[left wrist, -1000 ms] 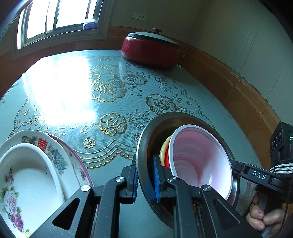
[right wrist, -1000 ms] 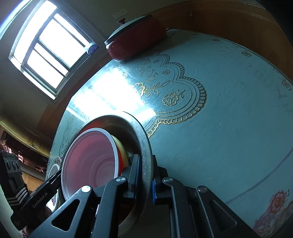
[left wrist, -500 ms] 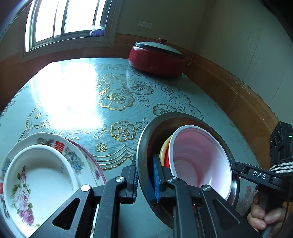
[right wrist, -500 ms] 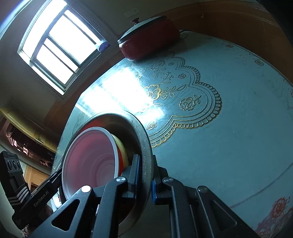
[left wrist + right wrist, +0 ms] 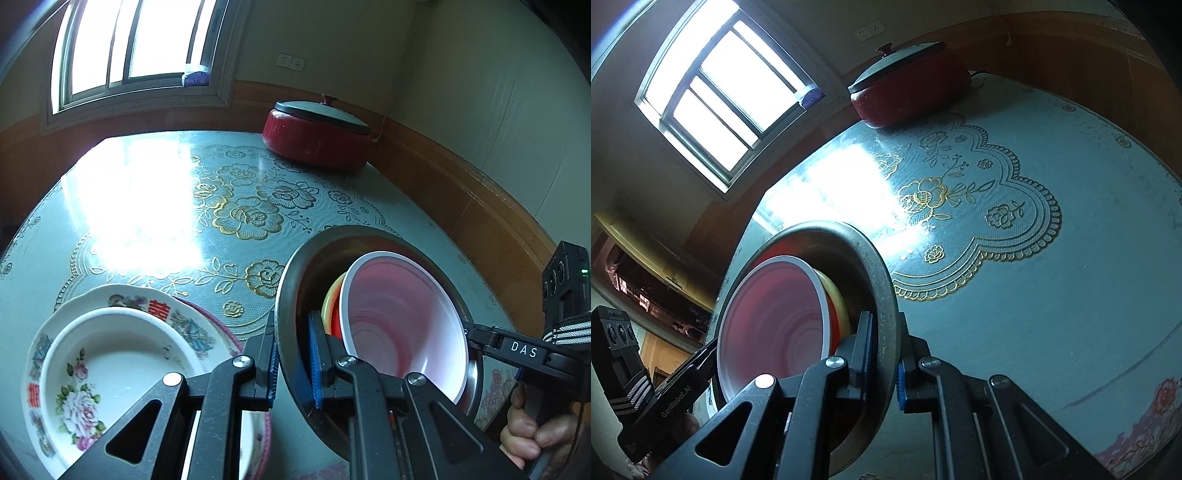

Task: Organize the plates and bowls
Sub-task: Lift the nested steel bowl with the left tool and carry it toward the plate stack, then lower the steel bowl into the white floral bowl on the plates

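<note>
We have lifted the metal bowl (image 5: 295,258) higher above the surface (image 5: 147,206), bringing more of the floral plates (image 5: 110,354) into view.

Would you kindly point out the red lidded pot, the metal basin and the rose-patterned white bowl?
red lidded pot (image 5: 314,146): left wrist view, on its red side wall.
metal basin (image 5: 291,354): left wrist view, on its dark near wall.
rose-patterned white bowl (image 5: 122,365): left wrist view, on its white inner floor.

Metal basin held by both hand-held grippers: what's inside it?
Inside the metal basin is a nested stack: a pink bowl with a white rim in front, with yellow and red rims behind it. How many more bowls are behind is hidden.
</note>
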A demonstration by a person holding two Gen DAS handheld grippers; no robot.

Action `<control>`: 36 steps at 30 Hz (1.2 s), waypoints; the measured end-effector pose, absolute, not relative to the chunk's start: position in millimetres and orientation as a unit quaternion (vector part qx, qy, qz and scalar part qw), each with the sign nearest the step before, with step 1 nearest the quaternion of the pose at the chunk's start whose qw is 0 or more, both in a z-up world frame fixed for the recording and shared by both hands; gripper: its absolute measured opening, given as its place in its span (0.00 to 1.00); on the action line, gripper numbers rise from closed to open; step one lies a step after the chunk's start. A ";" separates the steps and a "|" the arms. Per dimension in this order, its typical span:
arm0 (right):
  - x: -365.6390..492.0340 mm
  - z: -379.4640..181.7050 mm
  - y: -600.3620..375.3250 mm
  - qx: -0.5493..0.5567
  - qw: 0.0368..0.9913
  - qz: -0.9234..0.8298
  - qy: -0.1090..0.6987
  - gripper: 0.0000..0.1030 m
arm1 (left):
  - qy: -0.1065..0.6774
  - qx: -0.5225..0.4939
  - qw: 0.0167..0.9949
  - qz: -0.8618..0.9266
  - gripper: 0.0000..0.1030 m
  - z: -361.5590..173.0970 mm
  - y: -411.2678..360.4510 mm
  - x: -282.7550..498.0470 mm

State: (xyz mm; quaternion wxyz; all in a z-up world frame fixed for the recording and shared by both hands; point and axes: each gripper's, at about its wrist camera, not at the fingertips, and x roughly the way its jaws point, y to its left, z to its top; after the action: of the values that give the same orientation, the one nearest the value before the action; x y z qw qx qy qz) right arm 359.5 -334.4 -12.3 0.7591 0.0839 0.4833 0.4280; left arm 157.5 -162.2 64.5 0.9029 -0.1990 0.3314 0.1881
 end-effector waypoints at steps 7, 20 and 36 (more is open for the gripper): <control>331.8 2.5 -314.2 0.085 0.765 0.426 0.475 0.09 | 0.330 -0.191 0.907 0.181 0.13 72.4 -141.0 138.2; 279.3 25.1 -267.4 0.078 0.764 0.443 0.462 0.09 | 0.317 -0.196 0.911 0.175 0.13 87.3 -91.5 84.2; 219.1 13.8 -196.0 0.056 0.736 0.469 0.485 0.09 | 0.337 -0.231 0.892 0.192 0.12 67.1 -32.1 17.7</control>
State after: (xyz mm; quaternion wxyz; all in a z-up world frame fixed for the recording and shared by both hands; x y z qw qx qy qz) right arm 219.1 -196.0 13.8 0.7360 0.0559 0.4846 0.4694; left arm 17.7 -32.1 67.1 0.8922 -0.2314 0.3372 0.1917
